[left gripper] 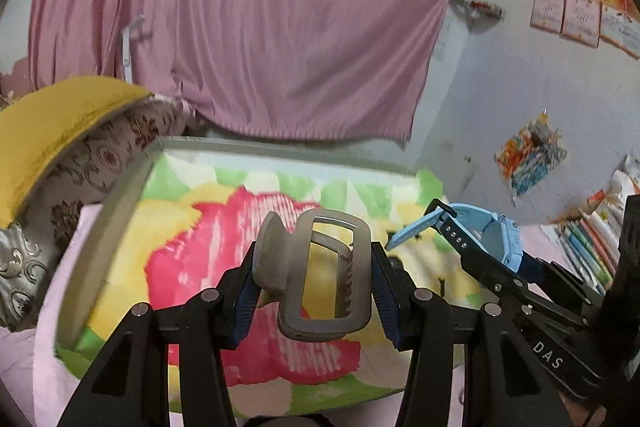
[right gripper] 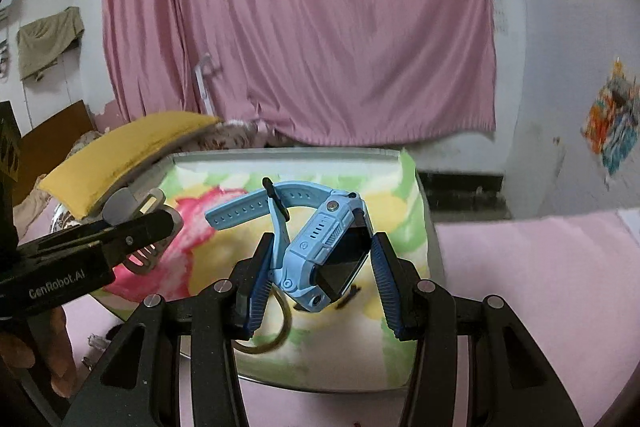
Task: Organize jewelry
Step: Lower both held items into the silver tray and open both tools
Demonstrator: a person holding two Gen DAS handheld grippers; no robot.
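1. The left tongs (left gripper: 314, 281) are seen clenched on a grey hair claw clip (left gripper: 320, 275), which is held up between the two blue pads and clear of the surface below.

2. The right tongs (right gripper: 320, 267) are occupied too: a light blue smartwatch (right gripper: 324, 251) is carried between their pads. The left pad is pressed against the watch's strap side, while a small gap seems to be left by the screen at the right pad, so the grip is judged loose.

3. Both items are held above a floral-printed tray (right gripper: 416, 227), which lies directly below and ahead of both tongs, on what appears to be a pink-covered bed (right gripper: 540, 287).

4. Under the right tongs, a bronze-coloured ring or bangle (right gripper: 276, 331) is glimpsed on the tray, partly hidden by the left finger.

5. Progress is judged as midway: two pieces are lifted, none is yet shown sorted into a final place. No organiser or compartment can be made out.

6. Left to do, by this reckoning: clip and watch are to be set down neatly, and the bangle is to be dealt with.
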